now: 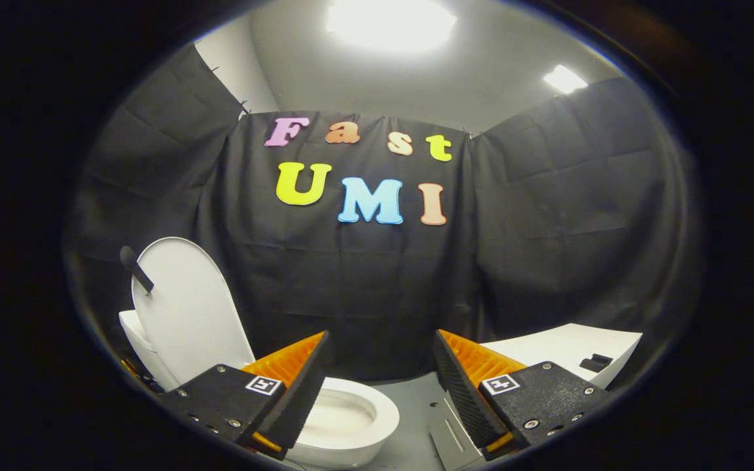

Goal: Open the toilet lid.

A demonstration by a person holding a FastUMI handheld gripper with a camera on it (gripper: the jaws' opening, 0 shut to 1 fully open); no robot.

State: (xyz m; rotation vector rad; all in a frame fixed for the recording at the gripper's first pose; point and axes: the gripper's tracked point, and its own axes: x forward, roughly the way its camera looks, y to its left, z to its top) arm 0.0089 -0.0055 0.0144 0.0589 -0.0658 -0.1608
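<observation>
Gripper (380, 353) fingers wide apart, nothing btwn them. Just ahead & below: toilet bowl (351, 418), partly behind left finger. Toilet lid (187, 314) up, standing upright beyond left finger. White counter (567, 347) beyond right finger.

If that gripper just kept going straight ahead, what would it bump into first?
Probably the black cloth wall. The open gripper has nothing between its fingers. The toilet sits lower, beside the left finger, its lid already up. Depth is hard to judge.

Black cloth walls (364, 275), grey floor (413, 418), 2 bright ceiling lights (390, 23).
</observation>
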